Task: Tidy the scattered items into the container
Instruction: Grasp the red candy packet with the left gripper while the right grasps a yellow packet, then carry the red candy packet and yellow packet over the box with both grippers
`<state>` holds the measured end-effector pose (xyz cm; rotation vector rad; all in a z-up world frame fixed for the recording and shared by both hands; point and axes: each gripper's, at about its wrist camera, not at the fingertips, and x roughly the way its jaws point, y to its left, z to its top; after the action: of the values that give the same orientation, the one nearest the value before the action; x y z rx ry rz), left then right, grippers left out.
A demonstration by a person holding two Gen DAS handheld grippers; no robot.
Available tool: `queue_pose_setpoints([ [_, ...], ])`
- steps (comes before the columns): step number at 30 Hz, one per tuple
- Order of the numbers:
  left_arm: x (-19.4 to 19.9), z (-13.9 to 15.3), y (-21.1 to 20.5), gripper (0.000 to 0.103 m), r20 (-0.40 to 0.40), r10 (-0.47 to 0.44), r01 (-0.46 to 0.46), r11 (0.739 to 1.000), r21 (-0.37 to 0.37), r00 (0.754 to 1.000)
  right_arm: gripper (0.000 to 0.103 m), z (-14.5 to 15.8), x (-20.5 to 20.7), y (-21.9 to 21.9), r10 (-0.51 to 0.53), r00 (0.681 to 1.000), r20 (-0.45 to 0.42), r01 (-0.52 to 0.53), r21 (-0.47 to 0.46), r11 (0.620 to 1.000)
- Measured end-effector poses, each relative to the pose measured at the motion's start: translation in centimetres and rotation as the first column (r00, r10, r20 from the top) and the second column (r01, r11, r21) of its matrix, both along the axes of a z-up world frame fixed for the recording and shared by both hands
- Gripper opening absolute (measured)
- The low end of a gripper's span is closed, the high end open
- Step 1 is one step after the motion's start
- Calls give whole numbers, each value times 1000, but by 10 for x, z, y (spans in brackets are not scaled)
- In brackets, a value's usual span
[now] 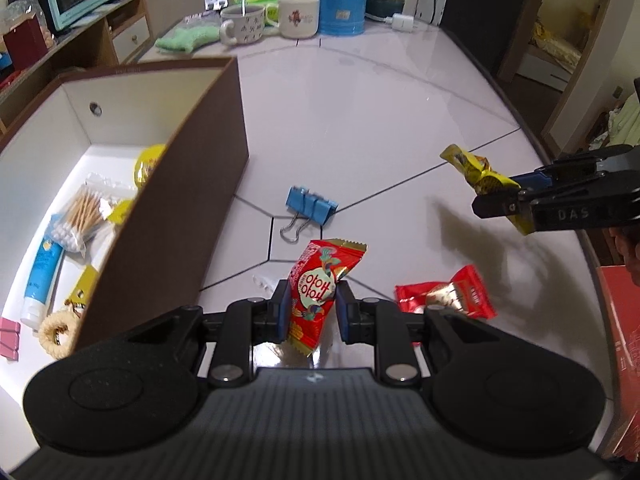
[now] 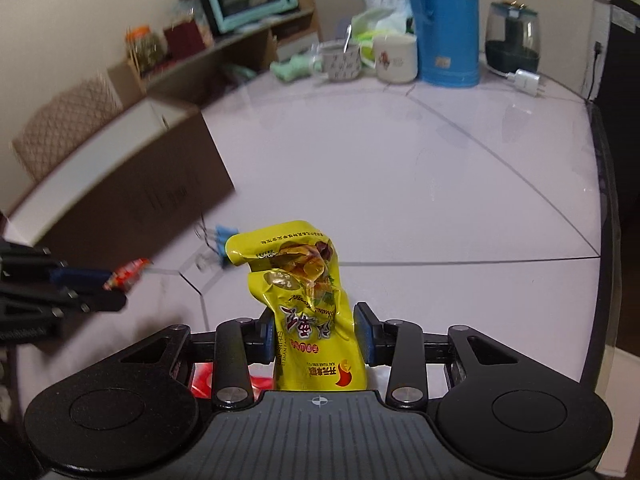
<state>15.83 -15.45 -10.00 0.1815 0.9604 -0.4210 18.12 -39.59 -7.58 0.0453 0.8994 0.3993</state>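
Left wrist view shows the job partly done, as far as the things themselves tell. The brown container (image 1: 168, 184) stands toward the left edge of the table (image 1: 380, 100), and its white inside already holds a bag of cotton swabs (image 1: 82, 216), a blue tube (image 1: 42, 276), a yellow round packet (image 1: 148, 164), a woven ring (image 1: 58, 332) and, at the near corner, something pink (image 1: 10, 338); a few more yellow bits lie among them, too hidden by the wall to name.

The left claw (image 1: 310, 308) is clenched on a red snack packet (image 1: 320, 284), which stands up between its blue pads just beside the container's near right wall. The right claw (image 2: 316, 332) is grasping a yellow snack pouch (image 2: 308, 304), held clear above the table near its right edge; from the left wrist view the same pouch hangs in the air with its shadow below it.

On the table itself there remain a blue binder clip (image 1: 310, 208), lying near the container's right wall toward the middle, and a second red packet (image 1: 452, 296), lying close to the near edge, just right of the left claw.

By my judgement two items are in hand and need only be carried over the container's rim and let go, the red one having the shorter way. After that the clip and the other red packet are what is left to gather.
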Motion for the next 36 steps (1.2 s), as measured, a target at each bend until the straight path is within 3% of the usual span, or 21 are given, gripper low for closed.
queue_pose_setpoints([
  [15,-30,66,24,19,161,23,-16,999,-45,987,37,66,-35,31,10,989,147,-19,62,998],
  [36,-53,106,107,19,258,126,-116,992,-53,958,37,88,-57,114,66,973,223,-92,108,990],
])
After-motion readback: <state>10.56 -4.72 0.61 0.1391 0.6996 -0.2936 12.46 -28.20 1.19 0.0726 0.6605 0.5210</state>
